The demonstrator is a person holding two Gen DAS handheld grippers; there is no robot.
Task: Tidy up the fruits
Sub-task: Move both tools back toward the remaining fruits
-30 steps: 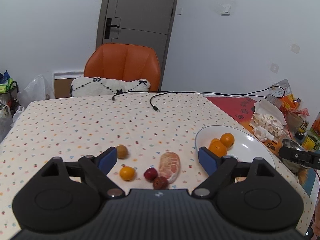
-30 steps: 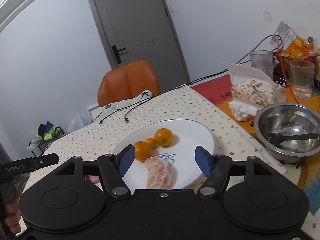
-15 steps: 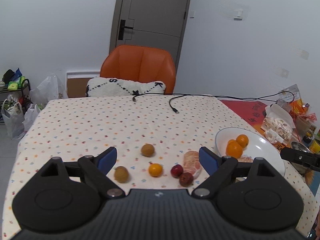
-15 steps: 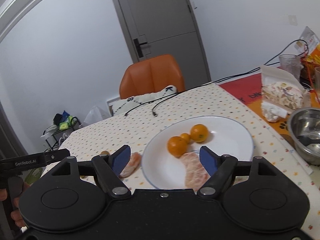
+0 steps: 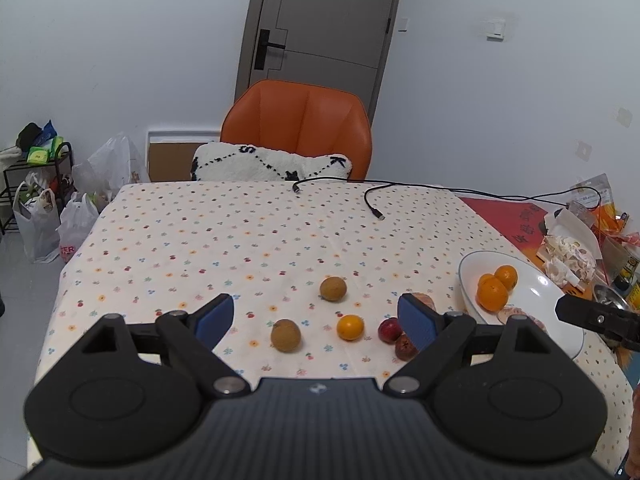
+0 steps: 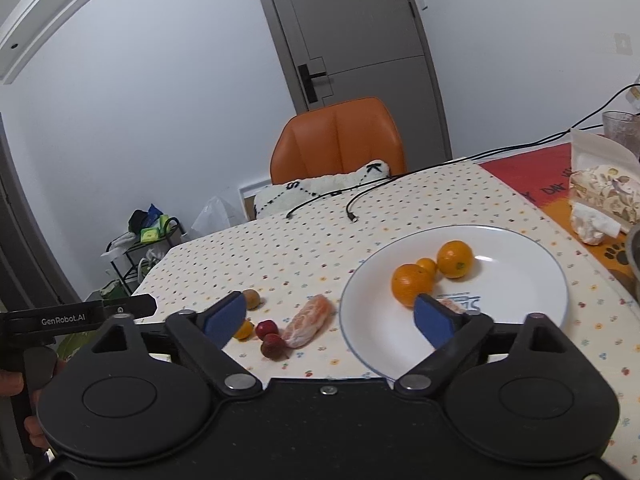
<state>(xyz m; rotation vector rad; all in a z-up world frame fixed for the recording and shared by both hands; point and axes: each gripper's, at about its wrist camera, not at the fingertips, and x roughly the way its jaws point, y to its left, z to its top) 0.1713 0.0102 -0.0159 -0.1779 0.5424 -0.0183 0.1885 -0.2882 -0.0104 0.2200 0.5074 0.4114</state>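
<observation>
- Both cameras have pulled back and up since the earlier frames: the left wrist view now takes in two brown fruits where one showed a second ago, and the right wrist view, earlier filled by the plate, now also shows the loose fruit to its left.
- Left wrist view: the left claw (image 5: pixel 316 317) hangs released above the counter (image 5: pixel 224 236), its blue pads wide apart and holding nothing.
- Between the pads, on the dotted cloth, lie a near brown fruit (image 5: pixel 285 335), a far brown fruit (image 5: pixel 333 288) and a small orange (image 5: pixel 350 327), each apart from the others.
- Just right of the small orange sit two dark red fruits (image 5: pixel 389 330), close together and partly hidden by the right pad.
- At the right edge stands the white plate (image 5: pixel 532 284), carrying three oranges (image 5: pixel 492 293) bunched together.
- Black cables (image 5: pixel 374 204) trail over the far side of the counter, with an orange chair (image 5: pixel 298 128) behind.
- Right wrist view: the right claw (image 6: pixel 330 318) is likewise released and empty, hovering over the near edge of the white plate.
- On the plate the three oranges touch one another; a peeled segment (image 6: pixel 450 304) lies on it, mostly behind the right pad.
- A second peeled citrus piece (image 6: pixel 310 320) lies on the cloth just left of the plate, beside the two dark red fruits.
- The left claw's body shows at the far left, gripped by a hand (image 6: pixel 16 378).
</observation>
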